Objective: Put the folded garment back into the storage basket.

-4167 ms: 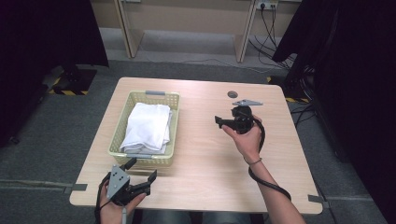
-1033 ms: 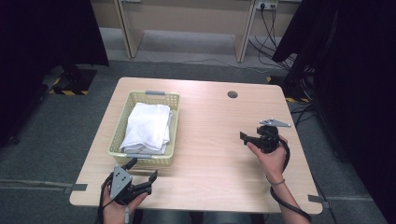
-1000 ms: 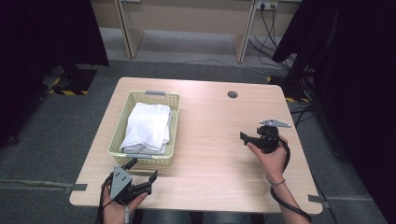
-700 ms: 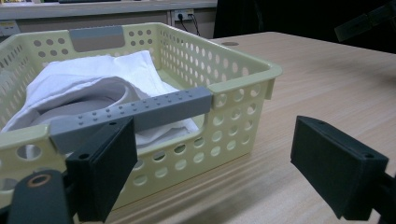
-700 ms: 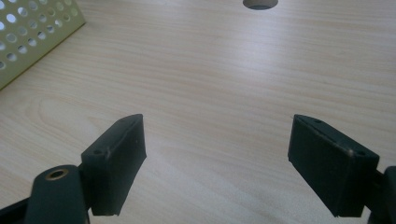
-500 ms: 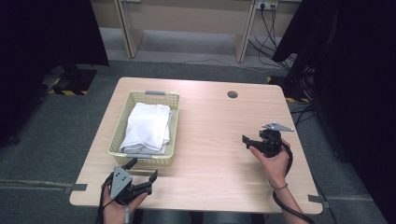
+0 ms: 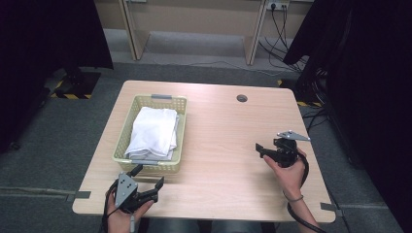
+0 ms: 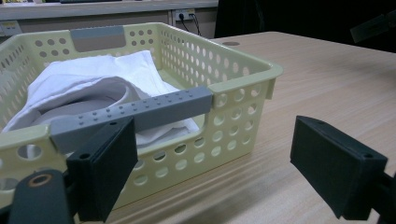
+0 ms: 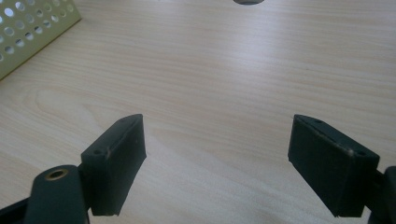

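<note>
- The pale yellow perforated plastic basket (image 7: pixel 124 151) sat on the left half of the light wooden table (image 7: pixel 218 145), its long axis running from the near edge to the far edge, with a grey handle bar (image 8: pixel 140 112) on each short end.
- A folded white cloth (image 7: pixel 153 131) lay inside the basket, lengthwise along it.
- The left gripper (image 7: pixel 145 183) hovered at the near left corner of the table, just beside the basket's near end and pointing toward it; its jaws stood wide apart, holding nothing, one jaw close to the near handle bar.
- The right gripper (image 7: pixel 258 149) hung over bare wood on the right, well apart from the basket and aimed leftward, jaws spread and empty.
- A round cable hole (image 7: pixel 241 98) lay near the far edge.
</note>
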The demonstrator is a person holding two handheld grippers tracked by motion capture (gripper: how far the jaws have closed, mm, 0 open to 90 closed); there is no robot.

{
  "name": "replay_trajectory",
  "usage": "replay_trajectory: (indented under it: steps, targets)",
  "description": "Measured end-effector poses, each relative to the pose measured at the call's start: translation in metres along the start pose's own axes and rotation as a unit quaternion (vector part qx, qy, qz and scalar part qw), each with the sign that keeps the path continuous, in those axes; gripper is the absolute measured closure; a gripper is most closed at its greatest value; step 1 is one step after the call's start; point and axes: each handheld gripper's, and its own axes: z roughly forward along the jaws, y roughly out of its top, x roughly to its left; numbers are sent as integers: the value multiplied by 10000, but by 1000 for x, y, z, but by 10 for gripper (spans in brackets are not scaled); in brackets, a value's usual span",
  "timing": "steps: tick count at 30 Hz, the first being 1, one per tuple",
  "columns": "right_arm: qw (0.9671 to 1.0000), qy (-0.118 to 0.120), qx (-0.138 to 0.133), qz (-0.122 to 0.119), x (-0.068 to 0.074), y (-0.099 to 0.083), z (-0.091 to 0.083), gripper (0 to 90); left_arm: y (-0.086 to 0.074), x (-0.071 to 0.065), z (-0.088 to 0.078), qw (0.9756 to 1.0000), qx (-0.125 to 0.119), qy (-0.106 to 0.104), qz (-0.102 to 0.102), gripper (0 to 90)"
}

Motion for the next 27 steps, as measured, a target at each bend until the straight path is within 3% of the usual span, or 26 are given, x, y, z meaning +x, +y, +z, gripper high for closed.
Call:
replay_trajectory:
  steps: [27]
  targets:
    - [10000,-59,2,73,-8,-22,-16,190,0,0,0,10000,-18,24,-7,141]
